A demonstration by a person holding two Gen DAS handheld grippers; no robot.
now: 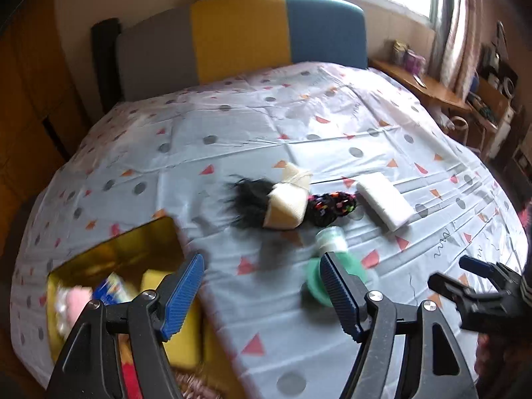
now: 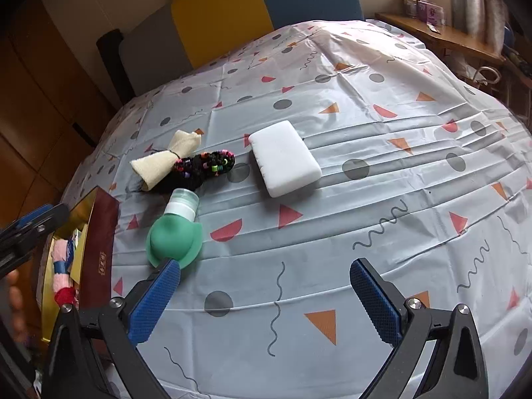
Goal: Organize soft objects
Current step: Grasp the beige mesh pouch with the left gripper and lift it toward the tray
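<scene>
Both grippers, left [image 1: 262,291] and right [image 2: 265,294], hover with jaws released over the bed [image 2: 365,232]. The left view alone shows black fur [image 1: 246,199] behind the cloth [image 1: 287,199]; the right view shows the sponge [image 2: 284,163], bottle [image 2: 174,229] and box [image 2: 99,242] side clearly

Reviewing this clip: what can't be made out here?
- Box contents: left wrist view motion-blurred, left gripper covers part; right wrist view shows a sliver.
- Black furry item: mostly hidden behind the cream cloth in the right wrist view.
- Shelf clutter: too small.
</scene>
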